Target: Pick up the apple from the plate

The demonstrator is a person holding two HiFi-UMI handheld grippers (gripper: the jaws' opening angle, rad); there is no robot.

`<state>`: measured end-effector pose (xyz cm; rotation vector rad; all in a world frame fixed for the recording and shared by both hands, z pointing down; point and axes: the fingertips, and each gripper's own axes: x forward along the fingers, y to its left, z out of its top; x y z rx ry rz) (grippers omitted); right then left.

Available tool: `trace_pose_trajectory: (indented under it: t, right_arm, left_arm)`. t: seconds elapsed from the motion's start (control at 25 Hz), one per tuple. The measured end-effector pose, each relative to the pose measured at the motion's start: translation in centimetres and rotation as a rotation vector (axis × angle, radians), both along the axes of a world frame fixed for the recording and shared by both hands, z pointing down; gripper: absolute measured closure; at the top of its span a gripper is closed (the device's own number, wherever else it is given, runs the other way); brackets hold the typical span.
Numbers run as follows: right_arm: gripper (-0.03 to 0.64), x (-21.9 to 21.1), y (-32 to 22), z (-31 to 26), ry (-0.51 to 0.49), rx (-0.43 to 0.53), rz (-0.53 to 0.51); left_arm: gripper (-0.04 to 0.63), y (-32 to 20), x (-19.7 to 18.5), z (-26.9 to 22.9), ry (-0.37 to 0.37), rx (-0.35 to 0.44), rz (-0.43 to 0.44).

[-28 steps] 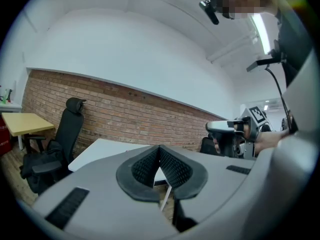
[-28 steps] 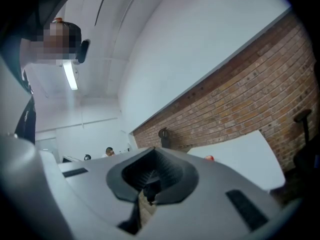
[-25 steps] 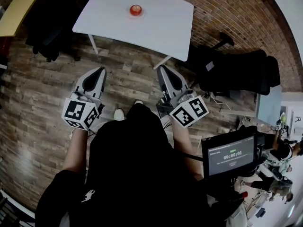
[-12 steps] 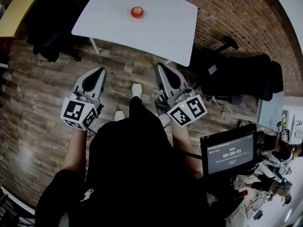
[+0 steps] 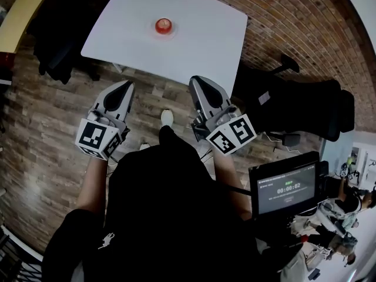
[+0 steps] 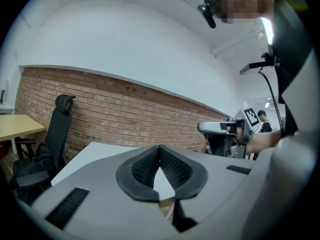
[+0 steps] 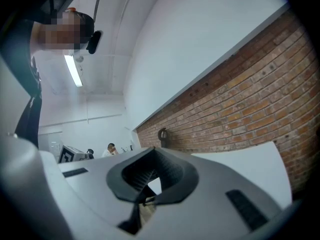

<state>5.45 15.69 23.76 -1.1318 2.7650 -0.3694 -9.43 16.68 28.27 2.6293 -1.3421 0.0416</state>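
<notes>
Approach step: left gripper (image 5: 126, 87) and right gripper (image 5: 197, 82) were both clenched on nothing, short of the table (image 5: 200, 40).

Nearest, the two grippers were held level side by side over the wood-plank floor (image 5: 53, 116), each with its pads pressed together at the tips and nothing between them. Beyond them the white table's near edge lay just ahead. The apple (image 5: 163, 24) sat on its small plate (image 5: 157, 30) around mid-table, well back from that edge and well apart from both grippers. The next move likely called for closing in, spreading one gripper's jaws and bringing them around the apple. A brick wall (image 5: 294, 22) stood behind the table, and a black chair (image 5: 294, 98) at its right corner.
</notes>
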Motion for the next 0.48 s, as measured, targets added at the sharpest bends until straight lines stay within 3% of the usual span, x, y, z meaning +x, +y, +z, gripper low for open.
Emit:
trace_pose_trajectory:
  t: [0.2, 0.48]
  right_arm:
    - [0.614, 1.3, -5.2, 0.8, 0.012, -0.001, -0.046]
    - [0.614, 1.8, -7.6, 1.7, 0.032, 0.000, -0.092]
  left_arm:
    - [0.591, -4.8, 2.8, -0.3, -0.055, 0.009, 0.001]
    - [0.591, -7.0, 5.4, -0.2, -0.083, -0.002, 0.044]
